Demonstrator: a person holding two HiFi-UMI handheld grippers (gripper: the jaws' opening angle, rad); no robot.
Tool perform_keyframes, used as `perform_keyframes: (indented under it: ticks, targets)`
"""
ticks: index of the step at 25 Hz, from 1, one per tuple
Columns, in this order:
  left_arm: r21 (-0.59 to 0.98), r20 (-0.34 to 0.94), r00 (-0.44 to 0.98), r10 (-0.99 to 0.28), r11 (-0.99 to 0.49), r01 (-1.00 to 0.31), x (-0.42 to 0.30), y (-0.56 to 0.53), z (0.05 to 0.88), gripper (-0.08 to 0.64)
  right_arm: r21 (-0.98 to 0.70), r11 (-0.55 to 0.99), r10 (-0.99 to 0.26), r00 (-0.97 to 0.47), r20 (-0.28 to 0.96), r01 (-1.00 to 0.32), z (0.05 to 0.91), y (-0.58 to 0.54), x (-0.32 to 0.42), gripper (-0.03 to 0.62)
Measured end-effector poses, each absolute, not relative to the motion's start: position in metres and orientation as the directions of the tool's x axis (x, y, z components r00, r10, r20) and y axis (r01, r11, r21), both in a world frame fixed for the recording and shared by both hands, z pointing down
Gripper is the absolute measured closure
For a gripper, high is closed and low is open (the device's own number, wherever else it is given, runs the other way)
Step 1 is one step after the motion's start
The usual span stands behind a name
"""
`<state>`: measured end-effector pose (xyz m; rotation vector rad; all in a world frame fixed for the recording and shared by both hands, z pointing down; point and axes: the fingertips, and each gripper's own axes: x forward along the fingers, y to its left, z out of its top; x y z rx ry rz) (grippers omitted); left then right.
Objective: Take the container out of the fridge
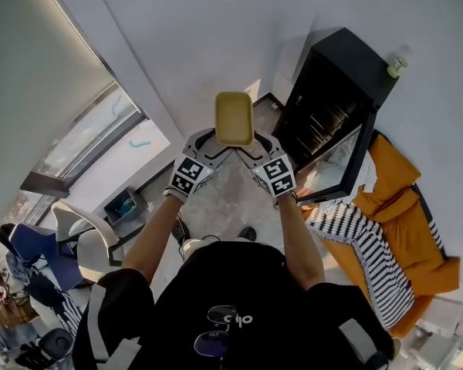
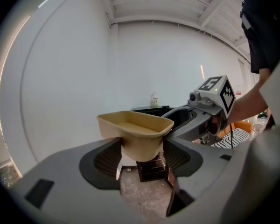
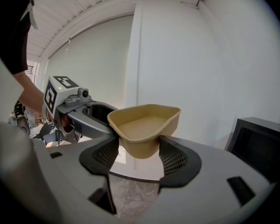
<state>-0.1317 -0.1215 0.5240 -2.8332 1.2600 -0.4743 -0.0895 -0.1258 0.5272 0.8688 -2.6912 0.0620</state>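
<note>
Both grippers are the same build, light grey shells. The left gripper (image 1: 213,146) and right gripper (image 1: 256,148) each carry a cube (image 1: 189,174) of black-and-white square markers, around mid-frame. Black ribbed pads (image 2: 107,160) line the jaws. The person's got a black short-sleeved top (image 1: 216,284) with pale stripes (image 1: 96,318) on the shoulders, and glasses (image 1: 216,331) hanging at bottom centre.

Matt, fibrous-looking beige container (image 1: 234,118)
</note>
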Motion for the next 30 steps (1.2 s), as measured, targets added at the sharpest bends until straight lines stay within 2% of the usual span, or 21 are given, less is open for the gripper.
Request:
perform_keyframes:
  ticks: [18,30]
  targets:
    - [-0.118,0.269,0.660,-0.702,-0.704,-0.701,-0.214,-0.124,0.511,0.278,0.052,0.797,-0.585,-0.748,0.312,-0.602,0.515,-0.127,-0.173,0.314]
    - [-0.106,0.272,0.668,-0.693,-0.712,-0.694,-0.243,-0.124,0.513,0.278,0.055,0.792,-0.591,-0.740,0.322,-0.608,0.516,-0.127,-0.201,0.314]
